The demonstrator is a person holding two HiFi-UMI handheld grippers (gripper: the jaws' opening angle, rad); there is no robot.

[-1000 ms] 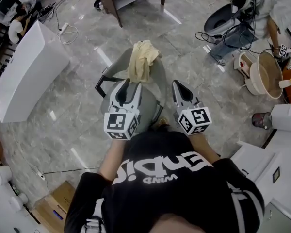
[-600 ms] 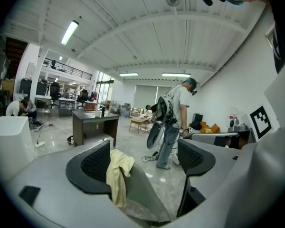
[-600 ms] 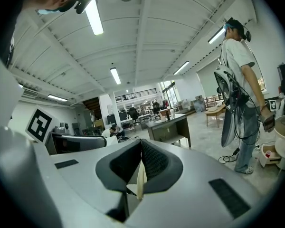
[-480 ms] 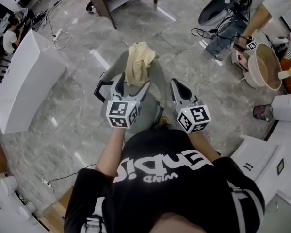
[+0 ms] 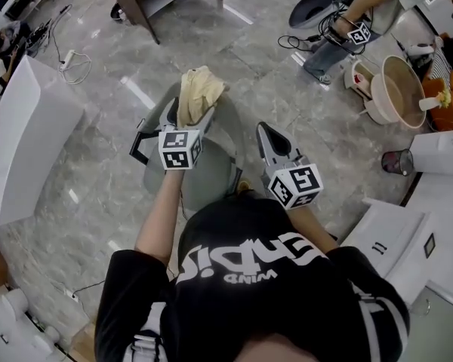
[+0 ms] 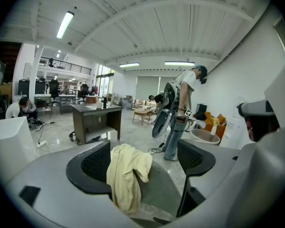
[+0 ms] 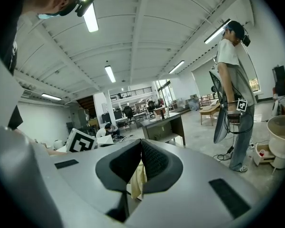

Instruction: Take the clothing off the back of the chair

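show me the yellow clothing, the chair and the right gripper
yellow clothing (image 5: 196,93): head view, middle of the bunched cloth.
chair (image 5: 215,168): head view, bare grey surface.
right gripper (image 5: 264,130): head view, between its fingertips.

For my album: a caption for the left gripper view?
Just-opened fingers of the left gripper flank a yellow garment draped on a chair.

My left tongs (image 6: 143,152), jaws just opened wide, with the pale yellow cloth garment (image 6: 125,177) between them, draped over the grey chair back (image 6: 162,190).
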